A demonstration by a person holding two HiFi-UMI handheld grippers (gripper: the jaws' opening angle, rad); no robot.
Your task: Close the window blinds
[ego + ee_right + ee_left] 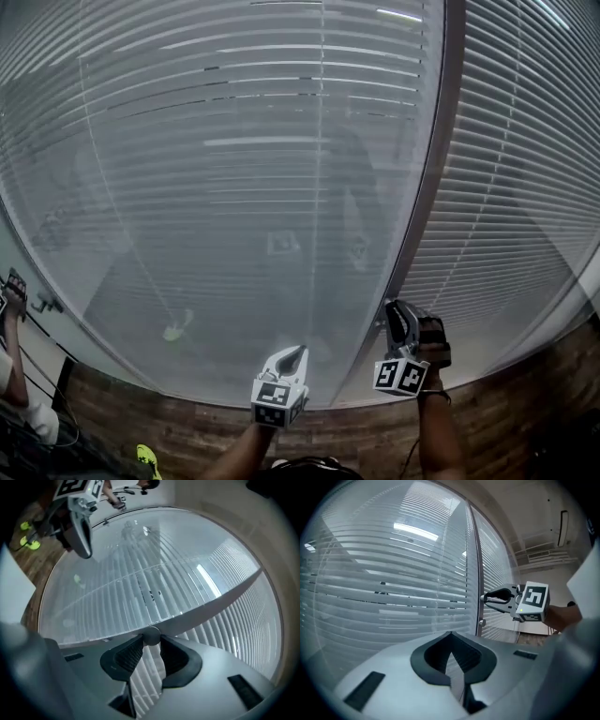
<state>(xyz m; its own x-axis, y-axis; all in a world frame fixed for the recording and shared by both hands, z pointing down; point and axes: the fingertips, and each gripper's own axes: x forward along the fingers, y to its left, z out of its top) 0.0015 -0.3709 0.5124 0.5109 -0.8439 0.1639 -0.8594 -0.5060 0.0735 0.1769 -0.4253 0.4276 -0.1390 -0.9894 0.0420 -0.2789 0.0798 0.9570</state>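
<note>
the window blinds [234,187] hung behind glass straight in front of both tongs, in two panels divided by a dark frame [427,187]. the right gripper [151,640] reached to this frame and its jaws were pressed on a small round knob [151,634] that stood there, one pad on each side. in the left gripper view it lay about level, one jaw over the other, with a gloved hand [433,339] behind it. the left gripper [450,633] was near the left panel, not touching it, its jaw tips together and holding nothing, the forearm [234,455] coming from below
</note>
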